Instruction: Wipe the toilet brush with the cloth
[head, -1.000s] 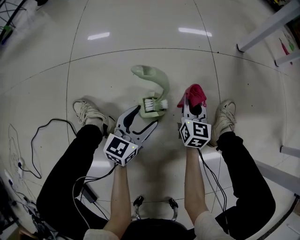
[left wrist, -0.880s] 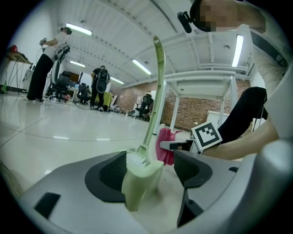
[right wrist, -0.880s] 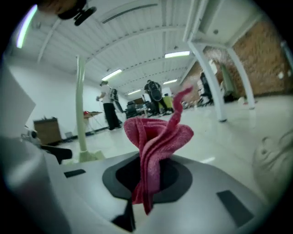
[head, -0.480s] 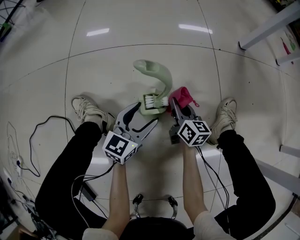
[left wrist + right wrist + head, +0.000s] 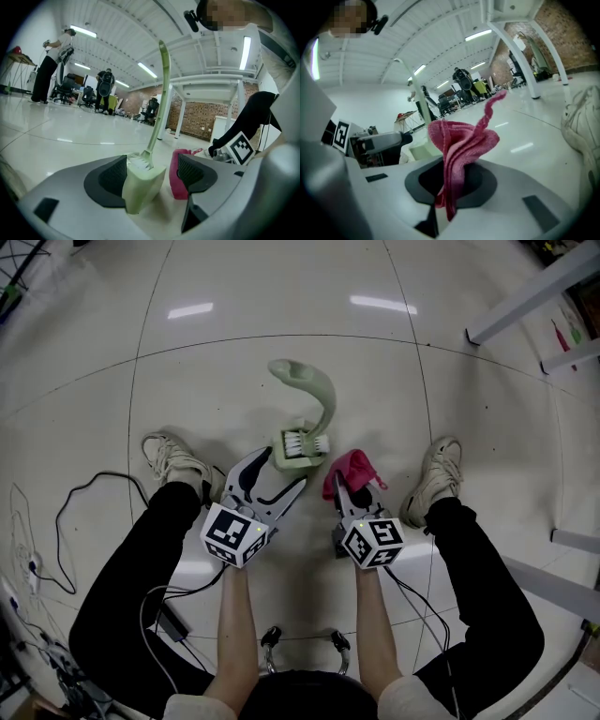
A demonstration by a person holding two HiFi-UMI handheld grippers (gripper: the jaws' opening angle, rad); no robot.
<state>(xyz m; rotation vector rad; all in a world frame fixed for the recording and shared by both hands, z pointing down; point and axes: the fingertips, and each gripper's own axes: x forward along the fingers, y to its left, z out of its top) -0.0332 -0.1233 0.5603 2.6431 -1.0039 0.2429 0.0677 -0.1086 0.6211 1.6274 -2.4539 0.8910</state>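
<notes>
Left gripper [image 5: 152,171] fingers are standing wide. The toilet brush [image 5: 140,180] is sitting ungripped between them, nearer the left finger. Right gripper [image 5: 450,180] is pinching the cloth [image 5: 461,140]. Risk I'm seeing: wiping now is probably shoving or tipping the loose brush.

An open workshop hall is suggested by strip lights [image 5: 83,31], office chairs [image 5: 151,109], brick wall [image 5: 197,121] and tiled floor [image 5: 281,296]

left tool [image 5: 281,471] jaws apart, angled forward and to the right. right tool [image 5: 345,491] jaws clamped on cloth [image 5: 350,466], pointing straight ahead. both forearms bare, stretched forward between spread knees, tools side by side, not touching
</notes>
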